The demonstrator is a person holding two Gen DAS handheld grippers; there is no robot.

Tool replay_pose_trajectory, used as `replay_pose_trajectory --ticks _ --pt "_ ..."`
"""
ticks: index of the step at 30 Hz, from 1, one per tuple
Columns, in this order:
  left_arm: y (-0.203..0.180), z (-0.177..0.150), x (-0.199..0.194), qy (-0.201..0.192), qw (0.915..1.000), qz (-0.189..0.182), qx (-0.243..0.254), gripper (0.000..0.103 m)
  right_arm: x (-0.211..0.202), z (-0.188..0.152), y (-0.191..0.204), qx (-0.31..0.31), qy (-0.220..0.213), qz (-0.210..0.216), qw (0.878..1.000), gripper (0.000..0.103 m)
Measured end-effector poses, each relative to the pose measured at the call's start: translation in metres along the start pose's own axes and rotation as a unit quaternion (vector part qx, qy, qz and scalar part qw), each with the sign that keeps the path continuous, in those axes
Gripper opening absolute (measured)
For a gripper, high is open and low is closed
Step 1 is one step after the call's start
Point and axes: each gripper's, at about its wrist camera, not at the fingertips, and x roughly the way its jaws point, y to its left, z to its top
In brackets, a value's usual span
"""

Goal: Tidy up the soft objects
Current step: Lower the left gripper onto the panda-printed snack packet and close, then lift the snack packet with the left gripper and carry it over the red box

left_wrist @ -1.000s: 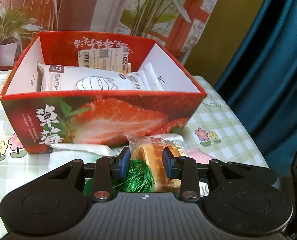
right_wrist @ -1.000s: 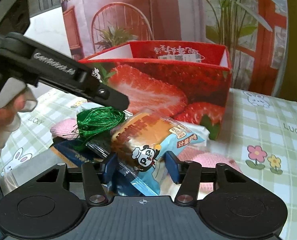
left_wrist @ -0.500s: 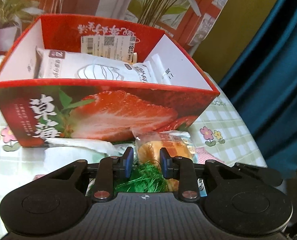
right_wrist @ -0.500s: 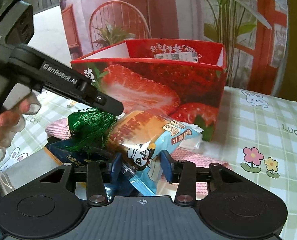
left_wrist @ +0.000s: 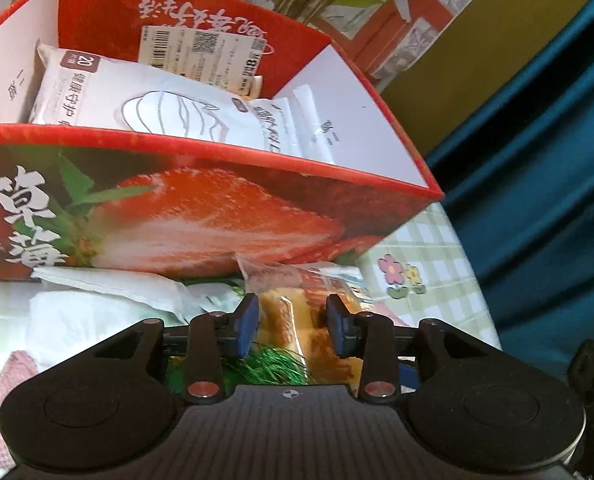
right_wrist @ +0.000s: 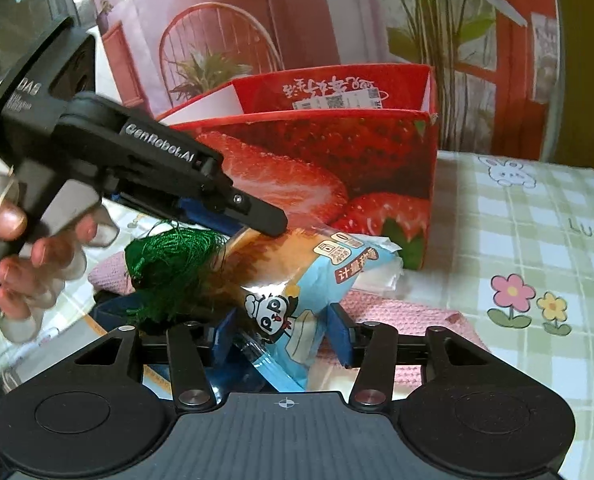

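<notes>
The strawberry box (left_wrist: 201, 216) hides the lower half of the white mask pack (left_wrist: 145, 100) behind its front wall. Its left end is cut off by the frame edge. Label print (left_wrist: 201, 56) on its rear wall is too small to read. The left tongs (right_wrist: 253, 216) cover the top of the bread packet (right_wrist: 297, 272) before the box.
</notes>
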Motion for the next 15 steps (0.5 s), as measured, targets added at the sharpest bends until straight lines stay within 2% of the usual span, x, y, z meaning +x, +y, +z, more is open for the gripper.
replay_pose_trajectory --ticks 3,9,15 --pt "-0.007 0.0 -0.007 -0.007 0.9998 -0.003 0.016 0.037 -0.004 0.0 0.003 0.002 -0.008 0.004 1.0 0.038" --pt "-0.023 0.006 -0.029 -0.037 0.9982 -0.03 0.035 0.036 -0.022 0.011 0.008 -0.032 -0.028 -0.014 0.999 0.037" --pt "-0.044 0.016 -0.05 -0.071 0.9941 -0.055 0.061 0.036 -0.042 0.032 0.015 -0.1 -0.033 -0.043 0.994 0.037"
